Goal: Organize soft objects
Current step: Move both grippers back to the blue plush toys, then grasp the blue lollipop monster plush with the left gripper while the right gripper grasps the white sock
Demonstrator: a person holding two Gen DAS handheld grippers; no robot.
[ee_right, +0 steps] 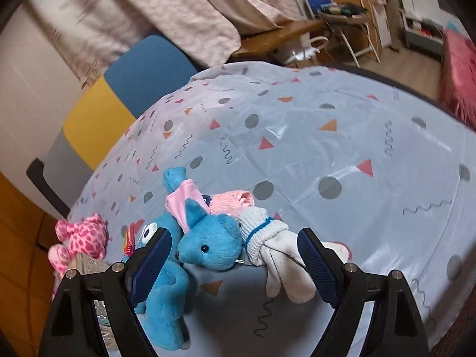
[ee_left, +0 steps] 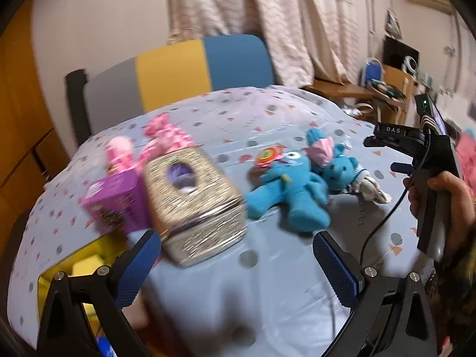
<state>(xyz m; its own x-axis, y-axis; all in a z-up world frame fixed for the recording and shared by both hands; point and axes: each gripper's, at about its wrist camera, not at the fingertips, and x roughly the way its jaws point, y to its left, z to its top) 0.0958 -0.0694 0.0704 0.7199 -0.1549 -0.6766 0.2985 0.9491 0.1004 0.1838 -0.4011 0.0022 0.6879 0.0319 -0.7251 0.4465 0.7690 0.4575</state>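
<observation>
Right tool (ee_right: 233,255) hangs wide open and empty over a blue bear (ee_right: 212,248) at six o'clock on the desk (ee_right: 327,148); left tool (ee_left: 238,267) open, empty. Next it should, seemingly, straddle the bear squarely, clear of the sock (ee_right: 276,247).

The right half of the counter (ee_right: 342,136) lies bare, with open passage across it. On the left the way is crowded: a silver box (ee_left: 193,199) touches a purple box (ee_left: 114,199), with pink toys (ee_left: 166,136) just behind. Two blue toys (ee_left: 291,187) and a white sock (ee_right: 279,253) lie between the boxes and the bare cloth. A chair (ee_left: 178,71) closes the far edge.
</observation>
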